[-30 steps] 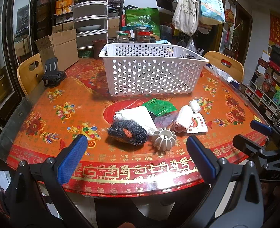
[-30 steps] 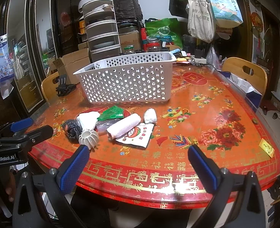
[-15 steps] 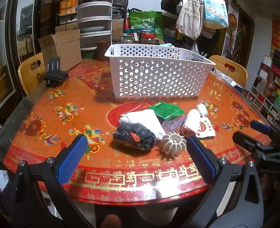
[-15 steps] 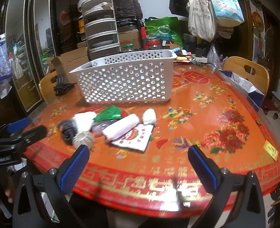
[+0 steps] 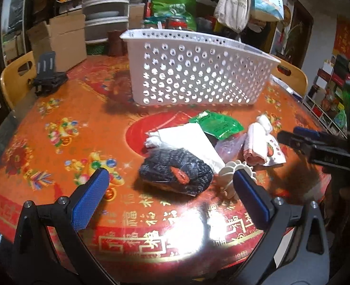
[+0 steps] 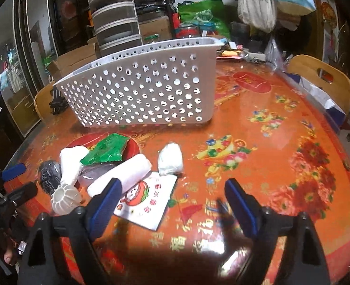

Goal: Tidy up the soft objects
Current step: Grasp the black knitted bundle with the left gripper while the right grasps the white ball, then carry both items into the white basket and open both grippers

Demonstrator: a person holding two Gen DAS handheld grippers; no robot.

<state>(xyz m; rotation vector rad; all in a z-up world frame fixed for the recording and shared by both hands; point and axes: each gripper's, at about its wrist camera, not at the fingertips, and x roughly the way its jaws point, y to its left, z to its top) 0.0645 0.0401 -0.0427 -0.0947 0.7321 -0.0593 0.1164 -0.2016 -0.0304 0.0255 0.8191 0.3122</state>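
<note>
A white perforated basket (image 5: 198,71) (image 6: 141,90) stands on the red table. In front of it lie a dark knitted bundle (image 5: 175,171) (image 6: 49,173), a white folded cloth (image 5: 186,140) (image 6: 71,163), a green packet (image 5: 217,123) (image 6: 108,149), a pale rolled cloth (image 5: 254,144) (image 6: 122,175), a small white wad (image 5: 265,122) (image 6: 170,159), a printed white pouch (image 6: 146,204) and a white ribbed object (image 5: 232,178) (image 6: 64,198). My left gripper (image 5: 167,199) is open, just before the knitted bundle. My right gripper (image 6: 172,201) is open over the pouch.
A black phone stand (image 5: 48,76) sits at the table's far left. Wooden chairs (image 6: 322,78) ring the table. Boxes, stacked containers and bags crowd the back. Bare tabletop (image 6: 281,142) lies right of the pile.
Both grippers have moved forward over the table edge toward the pile. The left now sits close to the knitted bundle, the right close to the pouch and rolled cloth. Both stay open.
</note>
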